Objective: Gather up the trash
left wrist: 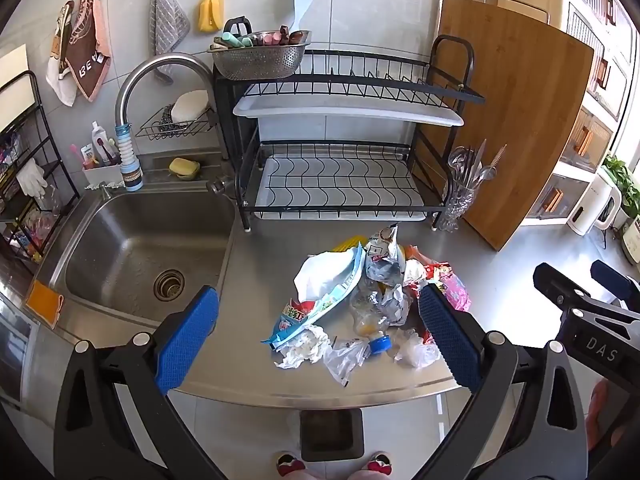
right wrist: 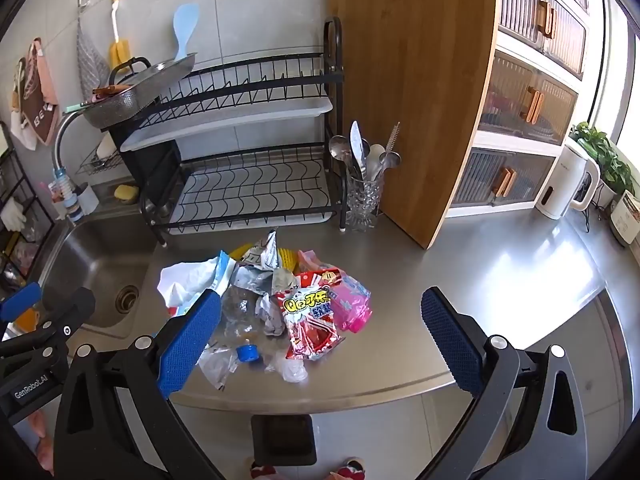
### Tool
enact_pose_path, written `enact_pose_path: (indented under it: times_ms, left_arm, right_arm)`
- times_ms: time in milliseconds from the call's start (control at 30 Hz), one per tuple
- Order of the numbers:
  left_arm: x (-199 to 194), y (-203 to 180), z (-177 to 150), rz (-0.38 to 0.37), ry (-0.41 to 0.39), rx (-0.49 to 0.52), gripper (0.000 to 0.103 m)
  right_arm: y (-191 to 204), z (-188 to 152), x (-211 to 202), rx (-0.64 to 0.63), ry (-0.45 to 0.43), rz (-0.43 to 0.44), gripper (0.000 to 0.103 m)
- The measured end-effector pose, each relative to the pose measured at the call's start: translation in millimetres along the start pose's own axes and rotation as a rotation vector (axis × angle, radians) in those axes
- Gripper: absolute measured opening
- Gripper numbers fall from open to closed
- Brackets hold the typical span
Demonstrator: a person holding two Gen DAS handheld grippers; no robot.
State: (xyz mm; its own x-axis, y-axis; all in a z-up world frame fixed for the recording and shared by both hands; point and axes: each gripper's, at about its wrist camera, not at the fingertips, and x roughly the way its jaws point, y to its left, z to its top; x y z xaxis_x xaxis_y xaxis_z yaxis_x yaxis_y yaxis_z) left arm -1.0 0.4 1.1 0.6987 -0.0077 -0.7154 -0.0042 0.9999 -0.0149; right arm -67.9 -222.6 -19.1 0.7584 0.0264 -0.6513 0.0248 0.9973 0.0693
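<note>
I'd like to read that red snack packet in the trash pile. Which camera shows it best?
The right wrist view: the red snack packet lies face up on top of the pile, its yellow lettering unobstructed. In the left wrist view only a sliver shows, behind the left gripper's finger and crumpled wrappers.

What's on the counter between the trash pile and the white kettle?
Only bare steel counter. The right wrist view shows nothing between the trash pile and the white kettle; the leaning cutting board stands farther back.
</note>
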Motion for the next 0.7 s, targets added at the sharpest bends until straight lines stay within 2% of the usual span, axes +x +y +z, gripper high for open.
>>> enact_pose_path:
  times_ms: [700]
  left_arm:
    - [-3.1,3.5,3.4,0.008,-0.006,0.003,0.095]
  right_arm:
    - [0.3,1.0,2.2,-0.015,-0.003,-0.003,0.100]
